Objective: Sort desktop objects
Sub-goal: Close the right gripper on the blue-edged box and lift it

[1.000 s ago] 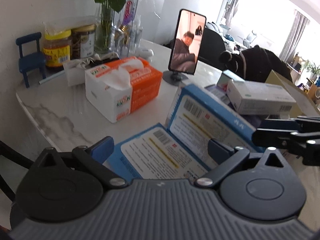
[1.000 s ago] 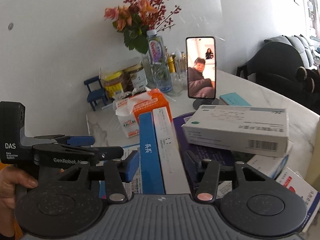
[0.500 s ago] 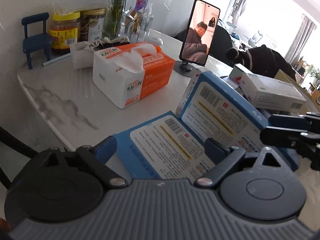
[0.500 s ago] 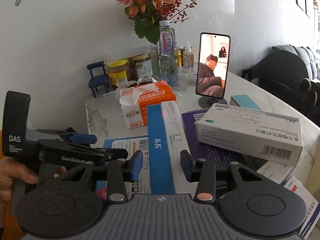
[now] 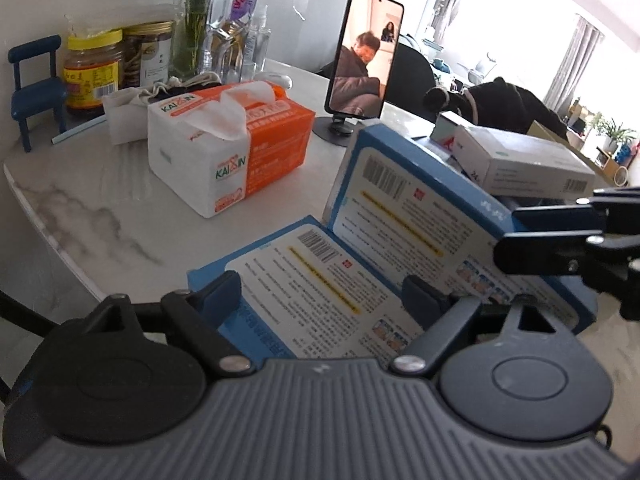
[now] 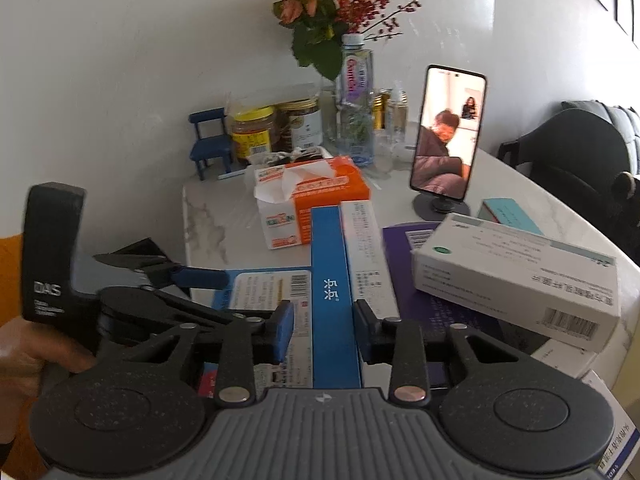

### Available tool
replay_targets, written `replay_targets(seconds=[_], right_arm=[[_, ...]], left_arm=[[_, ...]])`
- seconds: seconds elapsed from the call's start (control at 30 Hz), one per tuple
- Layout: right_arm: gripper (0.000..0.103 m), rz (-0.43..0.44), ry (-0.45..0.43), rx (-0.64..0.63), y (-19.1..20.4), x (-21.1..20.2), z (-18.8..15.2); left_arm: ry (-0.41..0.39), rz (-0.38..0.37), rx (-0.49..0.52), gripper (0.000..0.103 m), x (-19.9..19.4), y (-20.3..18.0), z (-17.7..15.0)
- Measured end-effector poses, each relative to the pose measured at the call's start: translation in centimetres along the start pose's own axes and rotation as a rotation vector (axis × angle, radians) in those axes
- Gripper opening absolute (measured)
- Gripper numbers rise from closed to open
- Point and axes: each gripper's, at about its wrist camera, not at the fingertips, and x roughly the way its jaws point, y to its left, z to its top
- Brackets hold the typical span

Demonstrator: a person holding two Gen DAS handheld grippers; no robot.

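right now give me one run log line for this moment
left gripper: fingers closing around flat blue box | right gripper: fingers closing on upright blue box edge | tissue pack: untouched

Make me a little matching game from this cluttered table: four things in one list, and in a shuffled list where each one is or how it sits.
Things:
1. phone
2. tissue pack
3. white box
4. blue box

Places:
A. tilted up between the right claw's closing fingers
B. lying on top of other boxes
C. upright on a round stand
D. on the marble in front of the jars, a tissue poking out

Pairs: 1-C, 2-D, 3-B, 4-A
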Motion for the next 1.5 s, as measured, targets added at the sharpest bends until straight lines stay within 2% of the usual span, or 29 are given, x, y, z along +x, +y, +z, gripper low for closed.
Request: replay_targets(seconds=[0.2,0.37,0.77,1.1,1.4,1.5], right_arm=[[0.035,-0.016,0.037,-0.032,0.8,1.3,0.2],[0.025,-0.052,0.075,-0.058,1.1,2.7,0.4],[0.024,-0.079,0.12,-0.089,1.7,4.4,1.8],[0.024,-0.07,0.016,-0.045,1.2,0.9,3.1],[0.024,-0.017,-0.073,0.07,-1.1,-4.4,4.2],[0.024,-0.047,-0.111,0.097,-2.4,-6.6,4.6]], left_arm=[[-0.009,0.0,0.056,0.083,0.1,-0.5,-0.3],[-0.011,0.005,0.081,0.083,0.2,-0.6,-0.3],[-0.012,0.004,0.079,0.083,0.3,-1.0,-0.3],[-0.051,0.003,0.094,0.084,-1.5,-1.8,0.4],[-0.111,-0.062,0.135,0.084,-3.9,-4.4,1.9],[-0.124,-0.097,0.154,0.084,-4.2,-5.6,2.6]])
